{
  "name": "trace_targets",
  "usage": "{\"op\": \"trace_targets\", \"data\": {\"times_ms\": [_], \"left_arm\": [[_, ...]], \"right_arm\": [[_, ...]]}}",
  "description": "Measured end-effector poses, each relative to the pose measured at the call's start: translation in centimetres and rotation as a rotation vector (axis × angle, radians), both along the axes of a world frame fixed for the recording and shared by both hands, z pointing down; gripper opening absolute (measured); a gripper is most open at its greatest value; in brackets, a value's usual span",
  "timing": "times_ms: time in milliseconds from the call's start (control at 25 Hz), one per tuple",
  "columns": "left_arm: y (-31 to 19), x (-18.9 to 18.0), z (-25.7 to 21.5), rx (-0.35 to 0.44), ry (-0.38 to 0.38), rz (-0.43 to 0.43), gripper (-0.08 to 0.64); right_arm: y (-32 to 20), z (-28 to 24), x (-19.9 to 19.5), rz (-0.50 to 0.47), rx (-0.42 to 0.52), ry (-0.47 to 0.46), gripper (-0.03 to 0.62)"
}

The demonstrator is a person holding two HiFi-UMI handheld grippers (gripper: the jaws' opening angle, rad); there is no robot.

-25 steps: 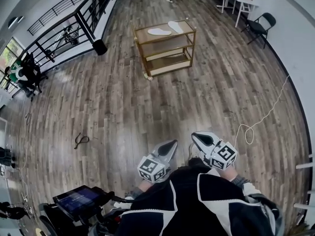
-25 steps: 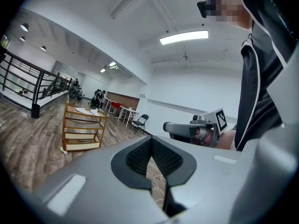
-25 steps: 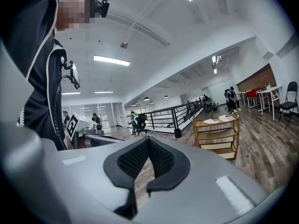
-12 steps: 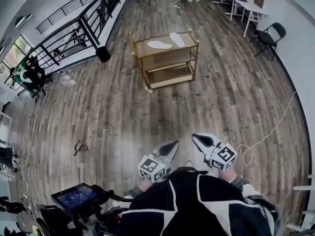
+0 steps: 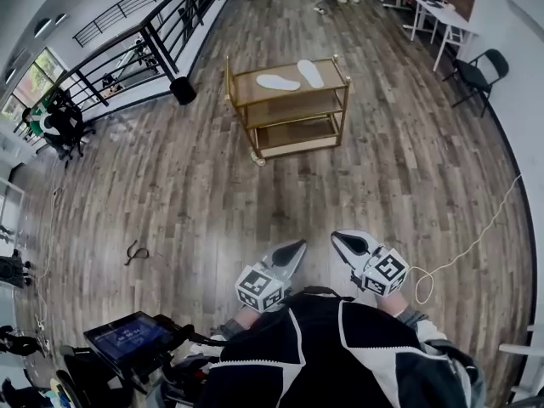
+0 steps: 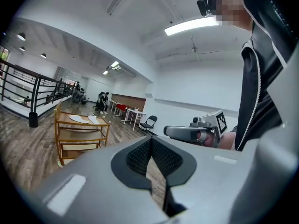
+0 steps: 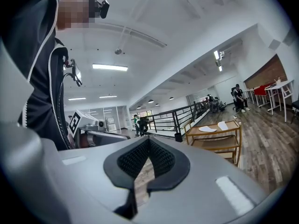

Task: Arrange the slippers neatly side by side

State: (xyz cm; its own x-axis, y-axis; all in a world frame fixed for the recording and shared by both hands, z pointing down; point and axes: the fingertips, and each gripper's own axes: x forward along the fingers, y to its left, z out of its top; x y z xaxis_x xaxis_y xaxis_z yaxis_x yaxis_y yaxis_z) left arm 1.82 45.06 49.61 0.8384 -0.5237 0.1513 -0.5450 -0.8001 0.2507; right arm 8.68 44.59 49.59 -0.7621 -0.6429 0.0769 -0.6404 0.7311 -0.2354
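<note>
While the two white slippers [image 5: 278, 82] lie askew on the top shelf of the wooden cart [image 5: 293, 98] at twelve o'clock, well apart from the person, the left gripper [image 5: 293, 249] and right gripper [image 5: 340, 238] hover at six o'clock with jaws pressed together, holding nothing. Reaching the shelf without parting them could, I judge, nudge a slipper over the rim or push the cart away. The white cable [image 5: 463, 249] at four o'clock might catch a foot.

We counted two flat white slippers [image 5: 278, 82], one gold-framed, three-shelf wooden cart [image 5: 293, 109], one black folding chair [image 5: 478, 76] and one black round bin [image 5: 182, 90].
</note>
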Motion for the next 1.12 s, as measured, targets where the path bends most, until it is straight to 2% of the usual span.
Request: {"op": "trace_targets", "data": {"times_ms": [240,640,920,1120], "left_arm": [[-3.0,0.8,0.7,-0.02,-0.009,0.023,0.018],[-12.9,1.1,0.6,-0.011,0.037,0.128,0.018],[-21.7,-2.0,-0.4,-0.005,0.044,0.178,0.018],[-26.6,-4.3,0.2,-0.009,0.046,0.198,0.018]], "right_arm": [[-2.9,0.9,0.0,-0.016,-0.018,0.006,0.005],[-11.8,0.8,-0.4,0.063,-0.016,0.048,0.005],[-20.4,-0.7,-3.2,0.126,0.002,0.042,0.005],[-25.3,-0.3,-5.8,0.135,0.001,0.048,0.005]]}}
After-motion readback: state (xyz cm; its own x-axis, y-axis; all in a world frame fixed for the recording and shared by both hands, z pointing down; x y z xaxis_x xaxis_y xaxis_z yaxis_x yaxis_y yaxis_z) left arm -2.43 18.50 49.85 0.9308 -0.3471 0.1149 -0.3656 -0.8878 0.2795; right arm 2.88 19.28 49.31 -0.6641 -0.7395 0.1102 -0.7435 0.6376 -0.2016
